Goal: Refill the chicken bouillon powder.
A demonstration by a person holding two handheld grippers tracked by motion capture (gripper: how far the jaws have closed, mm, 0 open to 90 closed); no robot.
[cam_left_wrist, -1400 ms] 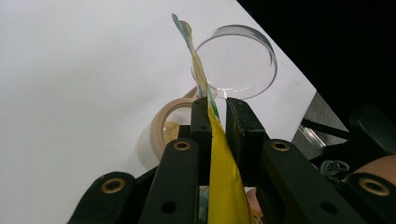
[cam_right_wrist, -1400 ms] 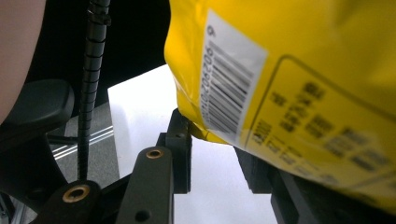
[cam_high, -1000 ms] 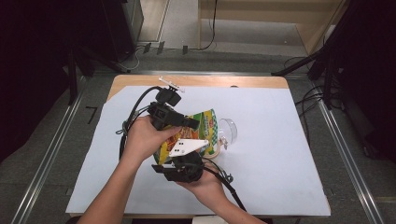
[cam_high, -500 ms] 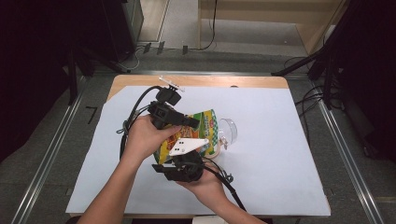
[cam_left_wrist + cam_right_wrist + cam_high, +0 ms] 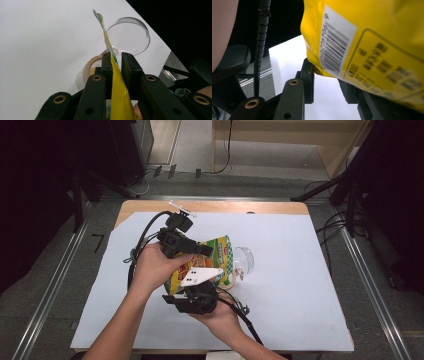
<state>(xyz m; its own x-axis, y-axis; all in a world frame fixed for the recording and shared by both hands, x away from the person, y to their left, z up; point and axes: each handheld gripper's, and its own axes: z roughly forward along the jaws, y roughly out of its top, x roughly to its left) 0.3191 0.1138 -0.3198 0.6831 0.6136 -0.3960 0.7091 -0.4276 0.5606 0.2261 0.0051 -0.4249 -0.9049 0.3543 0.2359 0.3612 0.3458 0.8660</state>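
Nearest the camera, a person's right hand [image 5: 220, 320] steadies the right gripper [image 5: 327, 87] just on the near side of a clear plastic cup [image 5: 245, 262]. Its jaws stand partly apart around the bottom corner of a yellow snack bag [image 5: 220, 257], barcode side up in the right gripper view. Whether the pads actually press on the film can't be told, as the bag hides one jaw. The bag itself hangs tilted between both tools, w/ its top end beside the cup's rim and overlapping it in the high view, lifted off the white sheet [image 5: 300, 270]. Across the bag from the right tool, the left hand [image 5: 152, 267] carries the left gripper [image 5: 117, 58], jaws drawn together & clamped on the bag's thin sealed edge, which runs up out of the jaws toward the cup's open mouth. A roll of tape [image 5: 91, 66] lies on the sheet next to the cup. Beyond the cup, a strip of wooden tabletop [image 5: 225, 207] shows at the far edge. Vs. a second ago, nothing has shifted: hands, bag & cup sit as they did, jaw gaps unchanged. Read: a held pause, prob. bracing the bag before it is torn open or tipped into the cup; no contents are out yet.
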